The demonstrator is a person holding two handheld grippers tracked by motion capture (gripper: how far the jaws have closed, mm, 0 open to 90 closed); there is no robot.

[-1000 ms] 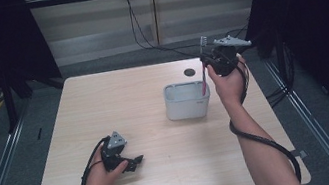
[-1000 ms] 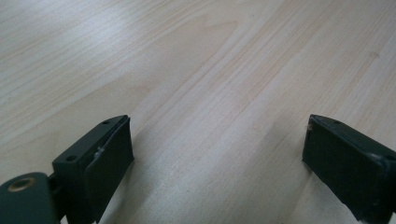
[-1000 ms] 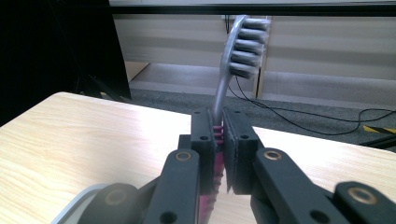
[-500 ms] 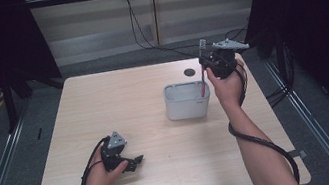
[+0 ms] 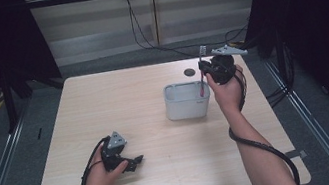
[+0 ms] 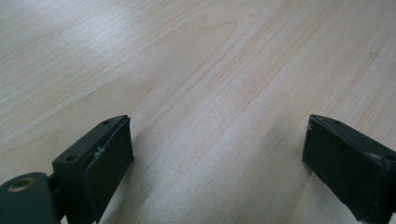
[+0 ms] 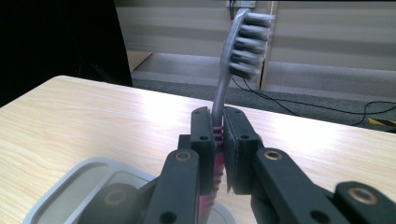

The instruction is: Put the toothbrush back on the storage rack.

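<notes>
A toothbrush [image 7: 233, 60] with a grey bristle head and a pink handle [image 5: 201, 86] stands upright in my right gripper [image 7: 218, 126], whose jaws are shut on its neck. In the high view the right gripper [image 5: 209, 67] is held above the right rim of a grey tub [image 5: 185, 101], and the handle's lower end hangs over the tub's edge. My left gripper [image 5: 136, 162] rests low on the table near the front left; its jaws stand wide open with only bare wood between the pads [image 6: 109, 154].
A light wooden table [image 5: 119, 105] with a small dark round hole [image 5: 189, 72] behind the tub. Dark curtains flank both sides. Cables run across the floor beyond the far edge. A cable trails from each gripper along the forearm.
The right hand with the toothbrush has barely shifted over the tub's right rim. The left hand has stayed in place.
</notes>
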